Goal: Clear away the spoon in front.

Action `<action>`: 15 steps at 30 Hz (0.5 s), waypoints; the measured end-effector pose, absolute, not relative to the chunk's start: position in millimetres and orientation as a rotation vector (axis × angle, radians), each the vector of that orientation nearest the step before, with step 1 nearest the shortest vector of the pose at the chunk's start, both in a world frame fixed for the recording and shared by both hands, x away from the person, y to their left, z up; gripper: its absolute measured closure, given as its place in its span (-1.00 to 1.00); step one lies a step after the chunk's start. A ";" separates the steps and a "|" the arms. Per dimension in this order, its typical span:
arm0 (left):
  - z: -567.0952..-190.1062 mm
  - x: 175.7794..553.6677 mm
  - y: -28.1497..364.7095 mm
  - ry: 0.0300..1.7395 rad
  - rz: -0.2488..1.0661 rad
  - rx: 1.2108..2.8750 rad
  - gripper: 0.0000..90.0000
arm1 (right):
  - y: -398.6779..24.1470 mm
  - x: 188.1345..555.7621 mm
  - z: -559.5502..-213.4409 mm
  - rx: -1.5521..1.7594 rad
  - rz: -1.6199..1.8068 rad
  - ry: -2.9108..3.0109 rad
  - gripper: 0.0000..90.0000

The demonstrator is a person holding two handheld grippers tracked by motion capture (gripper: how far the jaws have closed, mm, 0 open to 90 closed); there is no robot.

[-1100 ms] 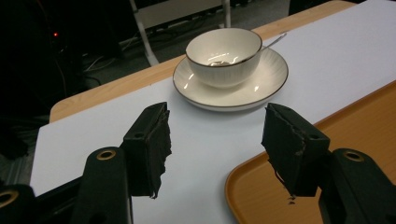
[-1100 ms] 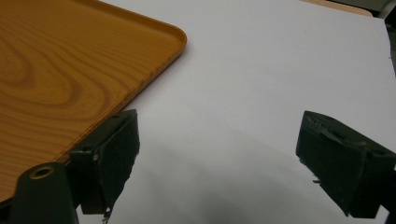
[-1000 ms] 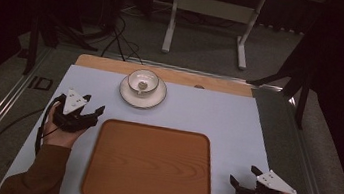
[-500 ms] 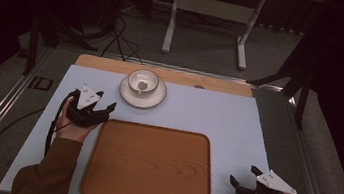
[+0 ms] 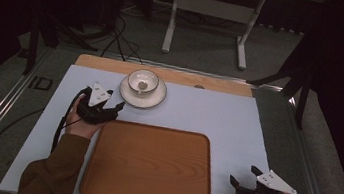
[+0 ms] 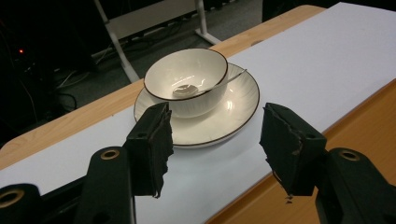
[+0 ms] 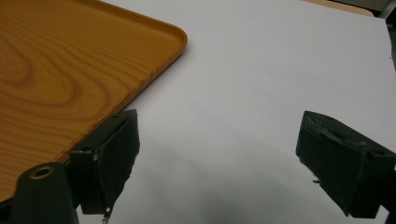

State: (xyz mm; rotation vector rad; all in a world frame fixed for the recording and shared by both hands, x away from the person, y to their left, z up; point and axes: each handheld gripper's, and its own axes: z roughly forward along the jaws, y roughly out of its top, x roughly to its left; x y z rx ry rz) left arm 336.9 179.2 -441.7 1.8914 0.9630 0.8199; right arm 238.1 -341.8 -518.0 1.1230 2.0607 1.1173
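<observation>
A white bowl (image 5: pixel 143 81) with a dark rim sits on a white saucer (image 5: pixel 155 99) at the back of the table; a spoon (image 6: pixel 223 80) rests inside it. My left gripper (image 5: pixel 119 108) hovers just left and in front of the saucer, open and empty, pointing at the bowl (image 6: pixel 186 79) and saucer (image 6: pixel 233 109). A wooden tray (image 5: pixel 151 166) lies empty in the middle front. My right gripper (image 5: pixel 244 176) rests near the front right, beside the tray's right edge (image 7: pixel 154 70), open with nothing between its jaws.
The table is covered by a pale sheet (image 5: pixel 218 113), with a wooden strip (image 5: pixel 173 75) along its far edge. Beyond it stand a white metal stand (image 5: pixel 208 16) and cables on the floor (image 5: pixel 117 39).
My left gripper has moved right and forward toward the saucer. The right gripper has stayed in place.
</observation>
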 end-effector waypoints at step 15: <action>-441.1 359.6 167.6 0.943 0.802 1.911 -0.05 | -341.7 238.5 -518.4 1.118 1.114 2.064 -0.70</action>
